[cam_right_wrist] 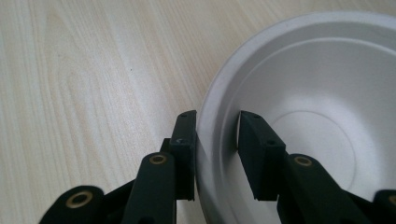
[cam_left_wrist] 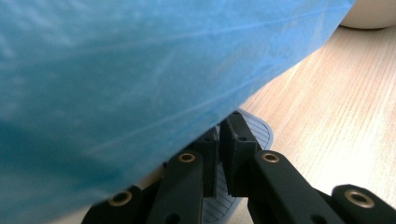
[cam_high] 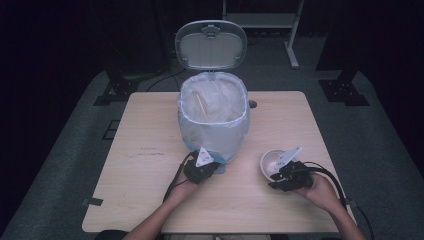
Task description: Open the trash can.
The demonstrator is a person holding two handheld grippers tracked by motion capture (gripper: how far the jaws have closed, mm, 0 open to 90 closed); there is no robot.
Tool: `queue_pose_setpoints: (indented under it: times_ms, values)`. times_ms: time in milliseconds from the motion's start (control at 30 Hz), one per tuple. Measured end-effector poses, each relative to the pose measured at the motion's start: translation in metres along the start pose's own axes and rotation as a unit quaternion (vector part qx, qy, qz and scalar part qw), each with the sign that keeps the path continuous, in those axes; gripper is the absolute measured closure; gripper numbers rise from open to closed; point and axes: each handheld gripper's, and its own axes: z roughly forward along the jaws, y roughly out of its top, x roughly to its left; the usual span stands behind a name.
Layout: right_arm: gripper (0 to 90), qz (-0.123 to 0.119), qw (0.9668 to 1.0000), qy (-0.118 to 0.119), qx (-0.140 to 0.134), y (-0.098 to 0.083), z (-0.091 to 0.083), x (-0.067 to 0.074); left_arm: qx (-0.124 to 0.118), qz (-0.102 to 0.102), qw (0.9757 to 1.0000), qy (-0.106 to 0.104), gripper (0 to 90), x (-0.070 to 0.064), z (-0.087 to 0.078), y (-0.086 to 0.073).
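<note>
- Your left gripper [cam_high: 201, 171] sits at the foot of the bin [cam_high: 214, 131]. In the left gripper view its jaws are pressed together with nothing between them, and their tips rest down on the ribbed grey pedal [cam_left_wrist: 259, 131], under the blue liner bag [cam_left_wrist: 116, 70].
- That step looks done. The lid [cam_high: 210, 46] stands fully up behind the bin and the mouth is open. Keep the pedal held down.
- Inside the liner the high view shows a thin, pale stick [cam_high: 202, 106] leaning against the wall, so some rubbish seems to be in already. What else lies in there is too faint to tell.
- The white bowl [cam_high: 270, 161] is the piece left to go. It is upright on the table [cam_high: 150, 150], to the right of the bin and apart from it, not yet lifted.
- Your right gripper [cam_right_wrist: 215, 125] is at the bowl's near rim, with one jaw against the outer wall and the other inside the bowl. The rim is between the pads, but you cannot tell from here whether the inner pad bites yet.
- Left to do, by my reading: firm up the pinch, lift the bowl, carry it left over the open mouth, let go, and then release the pedal so the lid drops.
</note>
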Motion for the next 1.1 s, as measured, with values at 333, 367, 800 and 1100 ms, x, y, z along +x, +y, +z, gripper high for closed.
queue_pose_setpoints:
  times_ms: [333, 367, 800, 1100]
  values:
    - [73.4, 0.012, 0.9998, -0.005, -0.017, 0.002, -0.014, -0.003, -0.003, -0.003, 1.0, -0.001, 85.7, 0.0, 0.0, 0.0]
    - [74.0, 0.013, 0.9997, -0.005, -0.018, 0.002, -0.016, -0.003, 0.001, 0.003, 1.0, 0.0, 85.6, 0.001, 0.0, 0.0]
    - [81.7, 0.037, 0.9978, 0.007, -0.054, 0.012, -0.04, -0.014, 0.001, 0.001, 1.0, 0.0, 85.7, 0.0, 0.0, 0.0]
    - [83.0, 0.061, 0.9944, 0.029, -0.082, 0.016, -0.057, -0.023, -0.003, -0.002, 1.0, 0.0, 85.7, 0.0, 0.0, 0.0]
